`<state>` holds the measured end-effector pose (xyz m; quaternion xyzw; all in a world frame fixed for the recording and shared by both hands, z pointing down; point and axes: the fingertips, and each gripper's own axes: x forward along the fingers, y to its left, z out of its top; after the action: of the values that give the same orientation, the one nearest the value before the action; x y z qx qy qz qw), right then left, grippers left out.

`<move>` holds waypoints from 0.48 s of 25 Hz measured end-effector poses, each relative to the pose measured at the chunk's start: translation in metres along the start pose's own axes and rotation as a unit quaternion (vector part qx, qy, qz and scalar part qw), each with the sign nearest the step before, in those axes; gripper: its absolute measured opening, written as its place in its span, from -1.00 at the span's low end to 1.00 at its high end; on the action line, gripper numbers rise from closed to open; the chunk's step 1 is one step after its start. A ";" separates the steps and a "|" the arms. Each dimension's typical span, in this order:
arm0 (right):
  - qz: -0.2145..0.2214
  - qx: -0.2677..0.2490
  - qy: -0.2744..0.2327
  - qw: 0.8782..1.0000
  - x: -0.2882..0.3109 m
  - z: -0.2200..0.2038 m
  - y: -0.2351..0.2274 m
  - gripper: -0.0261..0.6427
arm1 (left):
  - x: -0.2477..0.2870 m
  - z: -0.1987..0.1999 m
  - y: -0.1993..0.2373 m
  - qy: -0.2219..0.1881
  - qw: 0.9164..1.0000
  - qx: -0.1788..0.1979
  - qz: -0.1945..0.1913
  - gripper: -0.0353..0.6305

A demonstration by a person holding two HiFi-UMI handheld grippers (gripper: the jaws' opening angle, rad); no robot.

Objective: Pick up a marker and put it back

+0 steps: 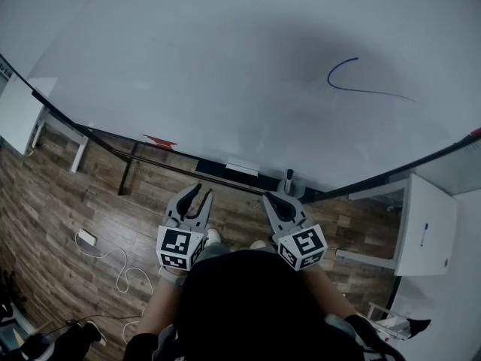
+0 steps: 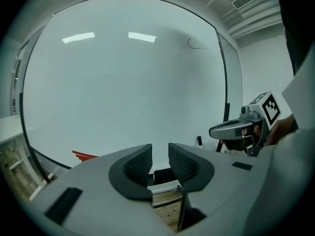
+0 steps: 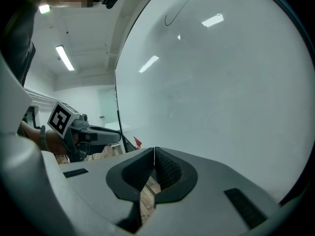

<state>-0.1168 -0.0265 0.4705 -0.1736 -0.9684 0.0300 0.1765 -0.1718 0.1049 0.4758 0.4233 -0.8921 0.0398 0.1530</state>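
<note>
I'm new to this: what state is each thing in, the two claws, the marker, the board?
Left claw: open, nothing between its jaws.
Right claw: shut, empty.
Marker: standing upright, untouched by either claw.
Whiteboard: mostly clean, one blue stroke drawn on it.

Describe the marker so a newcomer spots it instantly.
Find the big whiteboard and follow its bottom edge to the spot just ahead of the right gripper. The marker stands there, right of the flat eraser: the only small dark upright stick.
</note>
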 end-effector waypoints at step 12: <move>-0.012 0.007 0.001 1.000 -0.009 -0.004 -0.004 -0.83 | 0.002 -0.003 -0.011 0.010 1.000 0.005 -0.010 -0.55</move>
<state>-0.1085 -0.0339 0.4718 -0.1605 -0.9701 0.0344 0.1790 -0.1638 0.0976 0.4790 0.4329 -0.8859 0.0464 0.1599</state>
